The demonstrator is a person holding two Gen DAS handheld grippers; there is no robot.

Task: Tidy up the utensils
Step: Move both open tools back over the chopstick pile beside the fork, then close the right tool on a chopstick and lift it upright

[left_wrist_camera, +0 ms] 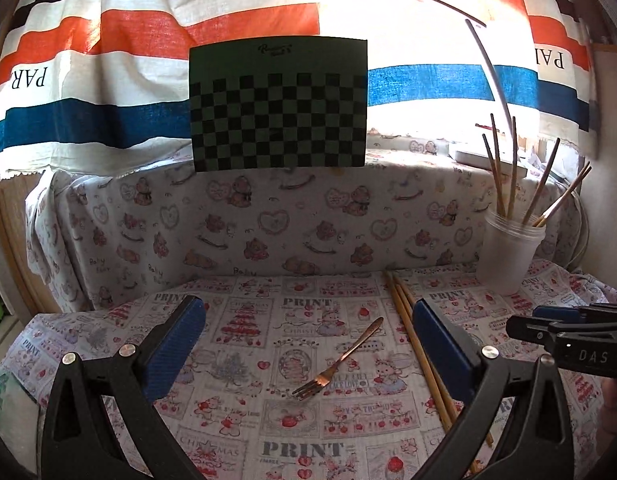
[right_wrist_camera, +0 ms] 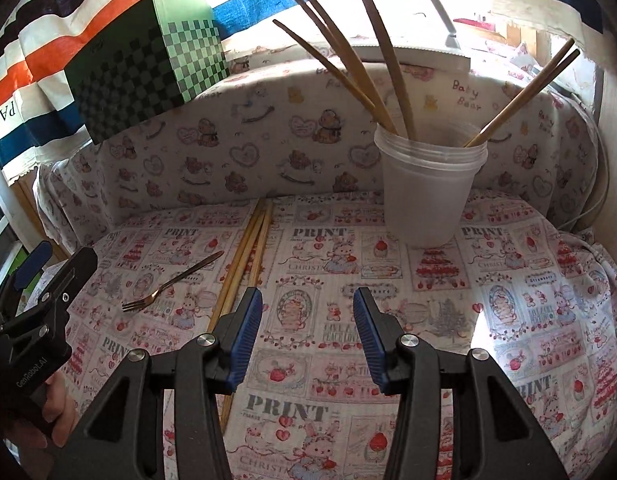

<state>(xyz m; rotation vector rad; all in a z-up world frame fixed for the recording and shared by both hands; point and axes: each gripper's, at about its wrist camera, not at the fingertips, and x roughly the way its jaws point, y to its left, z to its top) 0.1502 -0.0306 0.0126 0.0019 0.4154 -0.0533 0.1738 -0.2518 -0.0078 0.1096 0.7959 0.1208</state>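
Both grippers empty right now, fingers apart: left gripper [left_wrist_camera: 308,344] spread wide above the fork [left_wrist_camera: 335,363], right gripper [right_wrist_camera: 307,336] roughly half open just beside the loose chopsticks [right_wrist_camera: 244,264]. All of it flat on the tablecloth [right_wrist_camera: 508,300], cup [right_wrist_camera: 428,188] further back with some chopsticks already standing in it. Probably best to drop low, pinch the fork mid-handle, lift level. Thin metal on soft cloth, so easy to slip.
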